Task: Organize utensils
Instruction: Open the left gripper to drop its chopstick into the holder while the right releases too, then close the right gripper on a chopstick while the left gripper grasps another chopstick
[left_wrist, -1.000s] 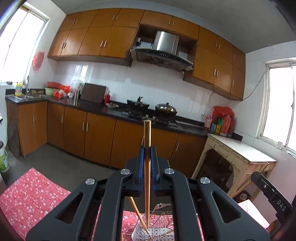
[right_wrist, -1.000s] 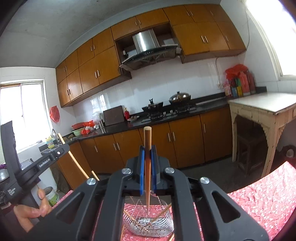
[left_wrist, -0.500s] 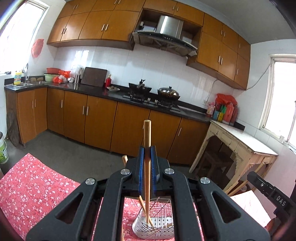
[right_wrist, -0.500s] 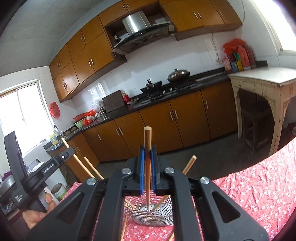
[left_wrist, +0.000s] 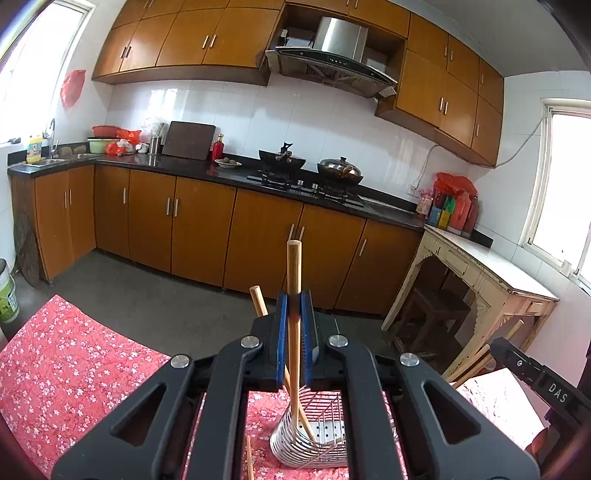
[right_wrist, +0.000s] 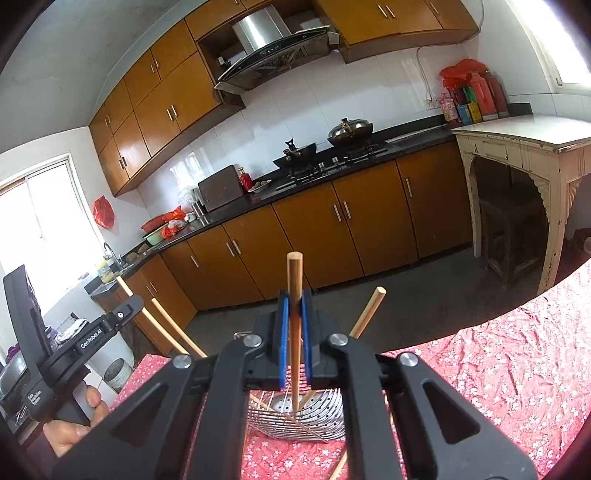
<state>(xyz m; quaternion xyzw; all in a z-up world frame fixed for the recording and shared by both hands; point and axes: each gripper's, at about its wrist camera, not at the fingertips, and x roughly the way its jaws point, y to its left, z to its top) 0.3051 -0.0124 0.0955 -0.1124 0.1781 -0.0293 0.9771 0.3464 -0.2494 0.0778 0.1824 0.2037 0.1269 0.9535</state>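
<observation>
While 2 grippers, left (left_wrist: 294, 343) & right (right_wrist: 294, 339), each pinch 1 chopstick (left_wrist: 294, 295), 1 wire basket (left_wrist: 317, 439) sits below.

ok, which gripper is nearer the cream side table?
Right. The right gripper is on the side toward the cream side table; the left gripper is further off, with the right one between it and the table.

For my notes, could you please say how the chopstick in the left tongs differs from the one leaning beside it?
The held chopstick stands upright, clamped in the left tongs; the loose chopstick leans left, ungripped. The held chopstick's top rises higher than the loose chopstick's. Both are wooden, lower ends in the wire holder.
</observation>
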